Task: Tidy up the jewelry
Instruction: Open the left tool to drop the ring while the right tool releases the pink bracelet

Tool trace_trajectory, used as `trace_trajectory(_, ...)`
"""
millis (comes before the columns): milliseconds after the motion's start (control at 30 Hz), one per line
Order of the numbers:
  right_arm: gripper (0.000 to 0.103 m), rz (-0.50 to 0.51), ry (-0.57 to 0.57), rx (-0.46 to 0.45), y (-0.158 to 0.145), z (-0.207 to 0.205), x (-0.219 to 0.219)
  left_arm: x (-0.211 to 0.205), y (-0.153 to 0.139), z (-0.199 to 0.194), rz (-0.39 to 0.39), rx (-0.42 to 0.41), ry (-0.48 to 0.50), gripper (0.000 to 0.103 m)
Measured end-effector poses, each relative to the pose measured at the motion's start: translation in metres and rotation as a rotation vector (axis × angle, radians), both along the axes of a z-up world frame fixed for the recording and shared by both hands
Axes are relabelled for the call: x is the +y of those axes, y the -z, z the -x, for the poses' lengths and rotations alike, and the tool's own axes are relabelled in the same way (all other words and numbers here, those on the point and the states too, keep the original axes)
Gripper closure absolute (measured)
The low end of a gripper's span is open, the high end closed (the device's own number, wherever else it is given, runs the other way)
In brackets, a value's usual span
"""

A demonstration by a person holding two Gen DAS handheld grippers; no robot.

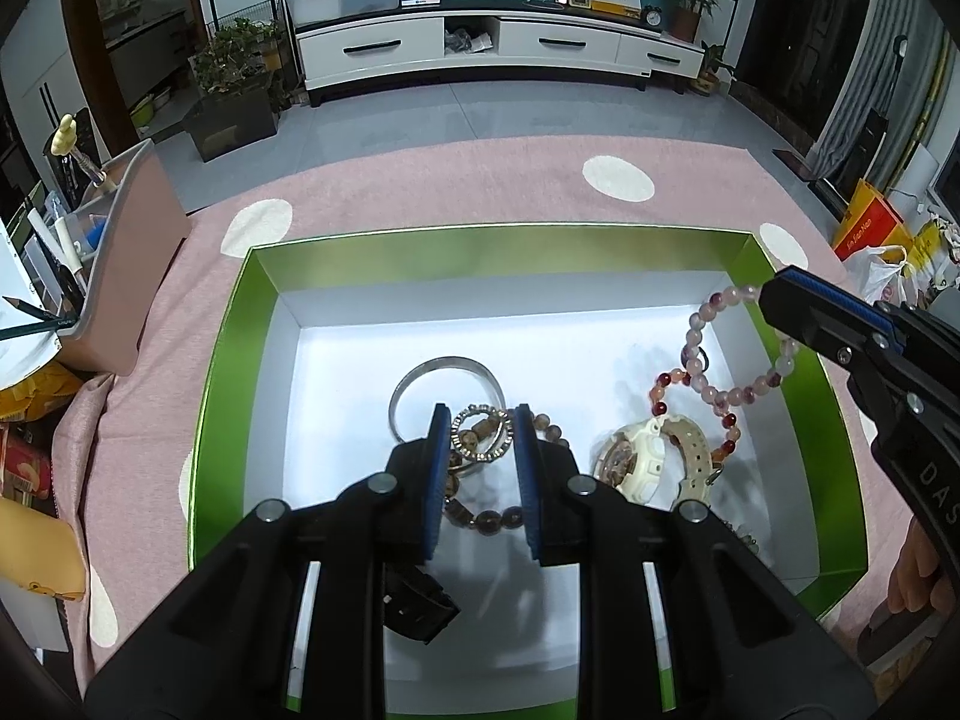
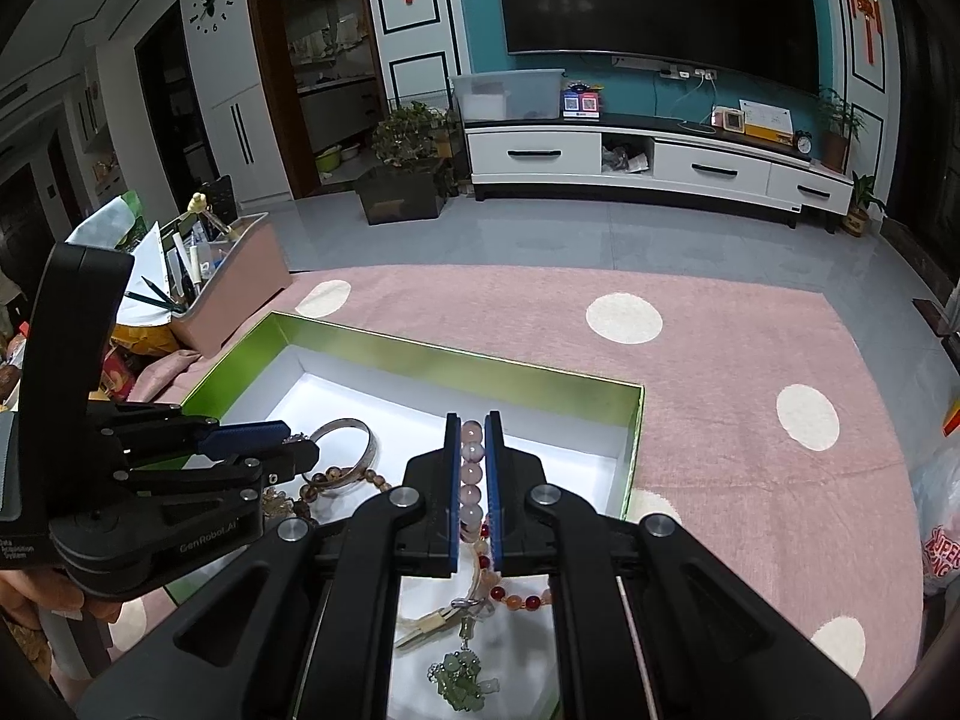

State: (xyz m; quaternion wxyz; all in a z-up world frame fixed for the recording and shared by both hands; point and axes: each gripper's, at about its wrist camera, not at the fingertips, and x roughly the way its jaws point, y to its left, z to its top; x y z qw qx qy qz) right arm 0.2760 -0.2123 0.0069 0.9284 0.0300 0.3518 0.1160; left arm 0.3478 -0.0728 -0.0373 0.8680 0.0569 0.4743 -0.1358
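Left gripper: your jaws stand apart over the middle of the box, straddling a rhinestone ring and the brown bead bracelet; nothing is pinched between them.
Right gripper: your blue pads are clamped on the pale pink bead bracelet, which hangs in a loop over the right side of the box.
Box: green walls, white floor, sitting on the pink dotted rug.
Silver bangle: lies on the box floor, just beyond your left fingertips.
Cream watch: lies right of your left gripper, touching a red-and-orange bead strand.
Green jade charm: lies on the box floor beneath your right gripper, on a short chain.
Pink organiser bin: sits left of the box, holding pencils and pens.
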Motion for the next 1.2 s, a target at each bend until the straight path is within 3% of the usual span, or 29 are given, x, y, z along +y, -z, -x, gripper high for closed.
trace_trajectory(733,0.096,-0.002,0.016,0.004,-0.002,-0.011,-0.003,-0.006,0.004,0.001,0.004,0.016,0.016,0.081)
trace_trajectory(1200,0.095,0.001,0.020,0.009,-0.003,-0.010,-0.003,-0.002,-0.003,0.000,0.005,0.004,0.004,0.055)
